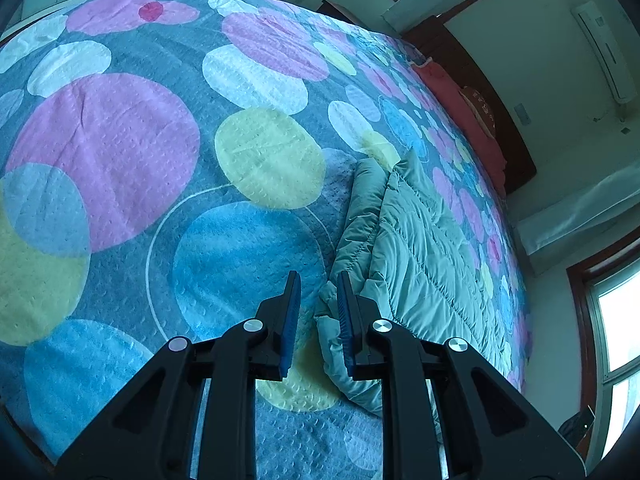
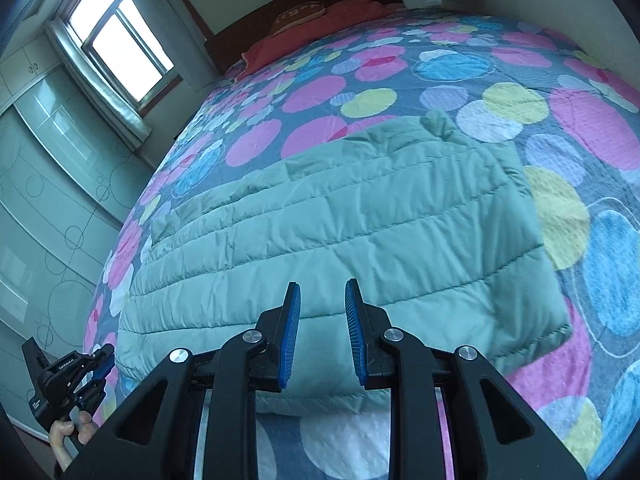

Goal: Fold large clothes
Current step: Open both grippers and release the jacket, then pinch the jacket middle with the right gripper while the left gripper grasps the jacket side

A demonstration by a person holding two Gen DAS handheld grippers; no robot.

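A mint-green quilted puffer garment (image 2: 340, 220) lies folded into a flat rectangle on the bed. In the left wrist view it (image 1: 416, 248) lies to the right of centre, seen from its short end. My left gripper (image 1: 318, 280) is open and empty, its jaws held just above the garment's near corner. My right gripper (image 2: 322, 288) is open and empty, over the garment's near long edge. The left gripper also shows in the right wrist view (image 2: 102, 356), held in a hand at the garment's left end.
The bed is covered by a grey bedspread (image 1: 160, 140) with coloured circles. Red pillows (image 2: 316, 20) lie against a wooden headboard (image 2: 288, 4). A window (image 2: 120, 36) and wardrobe doors (image 2: 48, 184) stand beside the bed. An air conditioner (image 1: 604, 52) hangs on the wall.
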